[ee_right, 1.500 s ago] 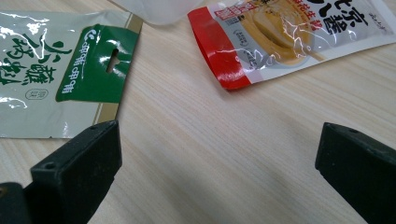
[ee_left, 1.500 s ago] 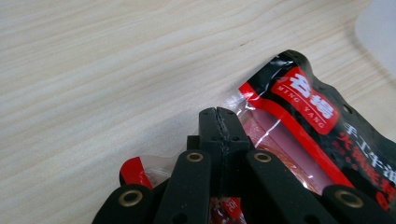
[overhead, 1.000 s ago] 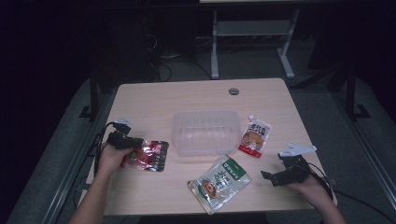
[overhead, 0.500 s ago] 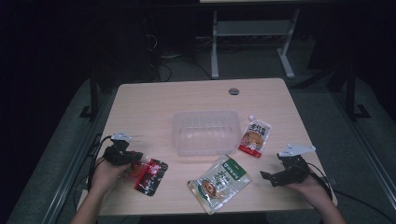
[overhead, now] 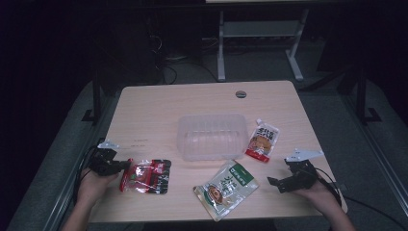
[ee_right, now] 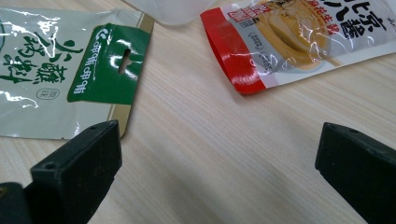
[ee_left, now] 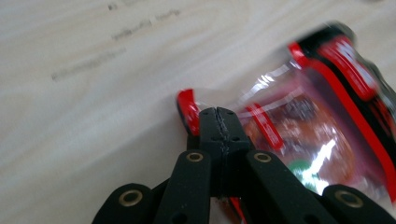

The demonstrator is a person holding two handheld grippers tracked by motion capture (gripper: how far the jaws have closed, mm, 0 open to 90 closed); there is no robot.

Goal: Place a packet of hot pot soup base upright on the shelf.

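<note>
Left gripper view, left claw (ee_left: 218, 114) clamped on glossy red-and-black snack packet (ee_left: 322, 126), clear window.

Left tongs (ee_left: 218, 122) clamped; right tongs (ee_right: 215, 172) spread wide.

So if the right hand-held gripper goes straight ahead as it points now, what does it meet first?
Probably bare table first. Between the open jaws of the right hand-held gripper lies a gap between the green packet and the red-edged sauce packet; farther on stands the clear plastic container.
</note>
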